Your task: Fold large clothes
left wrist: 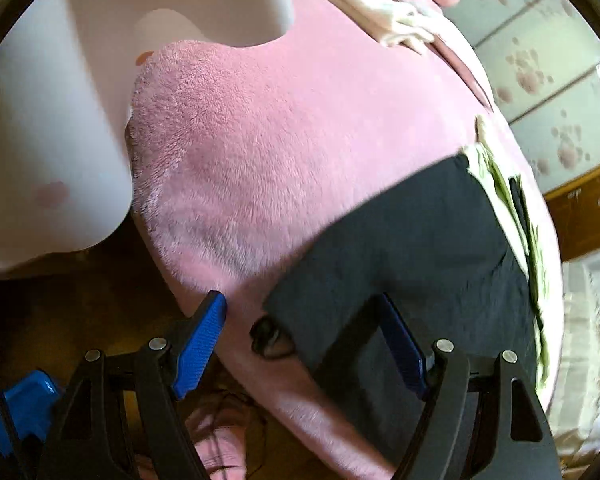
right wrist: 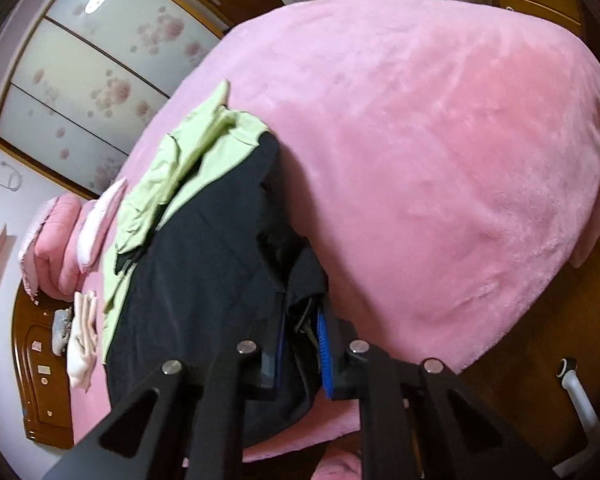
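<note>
A black garment (right wrist: 204,280) lies on the pink fleece bedcover (right wrist: 440,160), partly over a light green garment (right wrist: 172,168). My right gripper (right wrist: 302,340) is shut on a bunched fold of the black garment at its near edge, with dark cloth pinched between the blue pads. In the left wrist view the same black garment (left wrist: 412,248) spreads over the bedcover (left wrist: 280,120), with the green garment (left wrist: 512,200) showing along its far side. My left gripper (left wrist: 304,344) is open over the black garment's near corner. One fingertip (left wrist: 404,348) is above the cloth and the other (left wrist: 204,332) is beside the bed's edge.
A large white object (left wrist: 48,120) stands close on the left of the bed. Folded pale cloth (left wrist: 384,12) and small clothes (right wrist: 82,332) lie near the wooden headboard (right wrist: 36,360). A floral-panel wardrobe (right wrist: 80,80) runs along one side. Wooden floor (right wrist: 520,320) borders the bed.
</note>
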Available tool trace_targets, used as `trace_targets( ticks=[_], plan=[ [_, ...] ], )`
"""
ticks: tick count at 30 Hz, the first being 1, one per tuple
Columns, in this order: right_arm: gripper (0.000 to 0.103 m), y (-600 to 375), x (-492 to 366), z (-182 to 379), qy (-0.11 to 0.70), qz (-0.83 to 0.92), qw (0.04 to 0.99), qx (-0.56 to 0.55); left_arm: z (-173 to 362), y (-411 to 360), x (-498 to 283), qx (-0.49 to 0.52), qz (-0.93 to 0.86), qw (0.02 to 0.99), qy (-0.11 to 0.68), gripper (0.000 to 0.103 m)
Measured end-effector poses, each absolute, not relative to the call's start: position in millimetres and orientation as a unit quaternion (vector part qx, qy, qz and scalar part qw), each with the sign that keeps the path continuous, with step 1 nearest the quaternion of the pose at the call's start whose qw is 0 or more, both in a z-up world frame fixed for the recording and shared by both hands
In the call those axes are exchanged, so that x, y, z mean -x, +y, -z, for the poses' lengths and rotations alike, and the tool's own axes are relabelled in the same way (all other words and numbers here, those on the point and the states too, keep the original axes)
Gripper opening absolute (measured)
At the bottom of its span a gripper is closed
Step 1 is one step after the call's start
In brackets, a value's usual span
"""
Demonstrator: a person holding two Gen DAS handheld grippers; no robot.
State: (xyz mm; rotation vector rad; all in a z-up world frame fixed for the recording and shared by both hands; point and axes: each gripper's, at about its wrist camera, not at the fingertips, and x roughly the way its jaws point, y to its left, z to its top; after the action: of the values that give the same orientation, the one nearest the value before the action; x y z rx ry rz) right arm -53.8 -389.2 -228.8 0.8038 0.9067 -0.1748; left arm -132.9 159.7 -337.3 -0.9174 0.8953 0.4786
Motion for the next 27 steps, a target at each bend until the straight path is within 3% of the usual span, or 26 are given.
trace_targets(
  ticks=[1,4,6,8,20,27],
  plan=[
    [0.013,-390,53,227,0.425,0.078,0.817,-0.381,339,161,132,0.431,-0.220,0.772,0.412,0.076],
    [0.013,-392,50,221,0.421,0.066,0.812,-0.398,337,159,129,0.439,-0.215,0.766,0.418,0.060],
    [0.013,-392,50,216,0.416,0.062,0.811,-0.408,331,154,127,0.430,-0.206,0.771,0.422,0.036],
    [0.013,-391,49,208,0.407,0.054,0.809,-0.421,322,148,126,0.422,-0.200,0.777,0.422,0.026],
    [0.012,-372,26,166,0.348,-0.030,0.794,-0.497,246,112,80,0.504,-0.064,0.776,0.374,0.015],
    [0.011,-355,-11,101,0.292,-0.090,0.837,-0.454,167,96,27,0.518,0.004,0.789,0.331,0.015]
  ],
)
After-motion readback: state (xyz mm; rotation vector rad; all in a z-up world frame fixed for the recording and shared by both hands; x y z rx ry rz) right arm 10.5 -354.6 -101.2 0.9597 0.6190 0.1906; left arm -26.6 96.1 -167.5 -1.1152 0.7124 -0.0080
